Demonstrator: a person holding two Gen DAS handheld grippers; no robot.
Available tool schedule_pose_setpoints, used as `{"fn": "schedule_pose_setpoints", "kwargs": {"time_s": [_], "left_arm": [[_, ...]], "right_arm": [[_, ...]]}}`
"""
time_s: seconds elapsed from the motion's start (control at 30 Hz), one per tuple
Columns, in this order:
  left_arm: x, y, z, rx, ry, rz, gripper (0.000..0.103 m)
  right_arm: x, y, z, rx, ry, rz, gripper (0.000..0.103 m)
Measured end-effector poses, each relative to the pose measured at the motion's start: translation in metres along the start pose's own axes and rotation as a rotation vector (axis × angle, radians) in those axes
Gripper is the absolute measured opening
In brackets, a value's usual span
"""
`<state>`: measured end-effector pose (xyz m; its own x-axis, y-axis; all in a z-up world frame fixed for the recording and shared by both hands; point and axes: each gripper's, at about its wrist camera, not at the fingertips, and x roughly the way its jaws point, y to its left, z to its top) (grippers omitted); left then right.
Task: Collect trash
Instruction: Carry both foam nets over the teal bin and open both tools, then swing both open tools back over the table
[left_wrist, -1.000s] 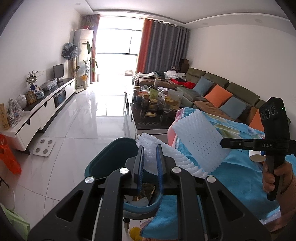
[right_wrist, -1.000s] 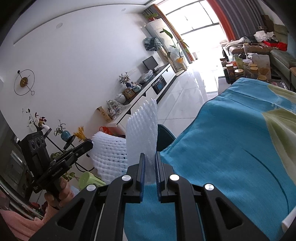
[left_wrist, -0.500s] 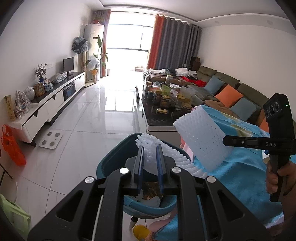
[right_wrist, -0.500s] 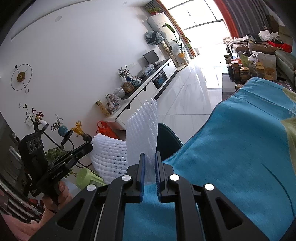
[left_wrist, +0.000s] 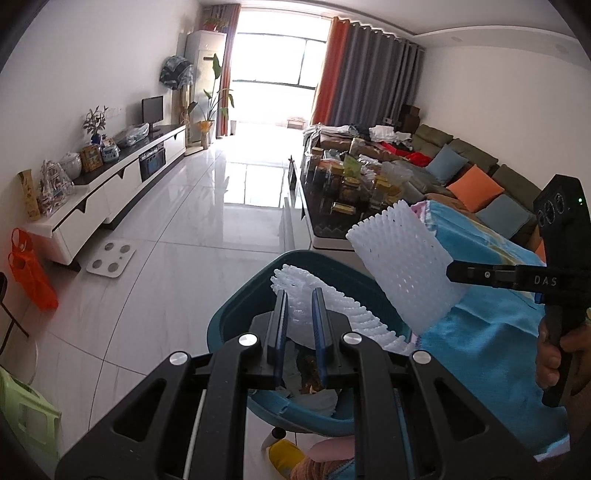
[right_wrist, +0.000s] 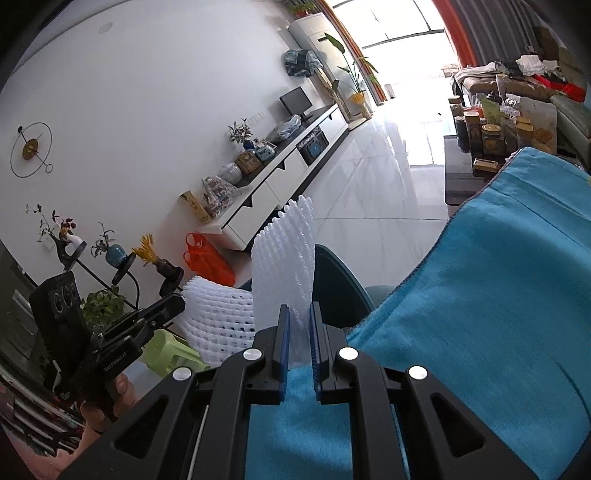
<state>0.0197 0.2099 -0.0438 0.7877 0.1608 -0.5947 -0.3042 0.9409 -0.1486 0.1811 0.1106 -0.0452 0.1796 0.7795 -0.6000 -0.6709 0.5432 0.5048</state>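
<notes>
Teal bin (left_wrist: 236, 314) holding maybe paper scraps, foam net (left_wrist: 332, 314) above

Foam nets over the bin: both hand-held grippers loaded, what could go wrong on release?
1. The right hand-held gripper holds its foam net above the bin's edge and the blue cloth; dropped here, it may land on the cloth.
2. The left hand-held gripper holds a floppy foam net draped across the teal trash bin rim; it could slide outside.
</notes>
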Motion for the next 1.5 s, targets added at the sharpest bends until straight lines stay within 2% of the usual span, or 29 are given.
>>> {"fn": "schedule_pose_setpoints", "kwargs": {"time_s": [0.53, 0.63, 0.73, 0.9, 1.1, 1.27, 1.43, 1.5], "left_arm": [[0.053, 0.0, -0.007, -0.04, 0.076, 0.031, 0.014], [0.069, -0.001, -0.009, -0.053, 0.113, 0.027, 0.018], [0.084, -0.002, -0.015, -0.063, 0.145, 0.023, 0.029], [0.099, -0.001, -0.026, -0.076, 0.175, 0.026, 0.034], [0.089, -0.003, -0.026, -0.07, 0.141, 0.017, 0.039], [0.065, -0.018, -0.025, -0.019, 0.084, -0.005, 0.053], [0.034, -0.055, -0.024, 0.056, 0.016, -0.098, 0.064], [0.026, -0.074, -0.025, 0.098, 0.001, -0.144, 0.065]], "right_arm": [[0.044, 0.003, 0.008, 0.017, 0.112, -0.057, 0.011], [0.052, 0.004, 0.009, 0.021, 0.14, -0.07, 0.014], [0.052, 0.005, 0.01, 0.021, 0.138, -0.07, 0.015], [0.05, 0.002, 0.008, 0.021, 0.135, -0.068, 0.017], [0.044, 0.002, 0.006, 0.019, 0.114, -0.07, 0.024], [0.02, 0.003, -0.001, -0.005, 0.071, -0.066, 0.033], [-0.023, 0.009, -0.012, -0.054, 0.002, -0.078, 0.037], [-0.048, 0.007, -0.02, -0.065, -0.032, -0.096, 0.037]]}}
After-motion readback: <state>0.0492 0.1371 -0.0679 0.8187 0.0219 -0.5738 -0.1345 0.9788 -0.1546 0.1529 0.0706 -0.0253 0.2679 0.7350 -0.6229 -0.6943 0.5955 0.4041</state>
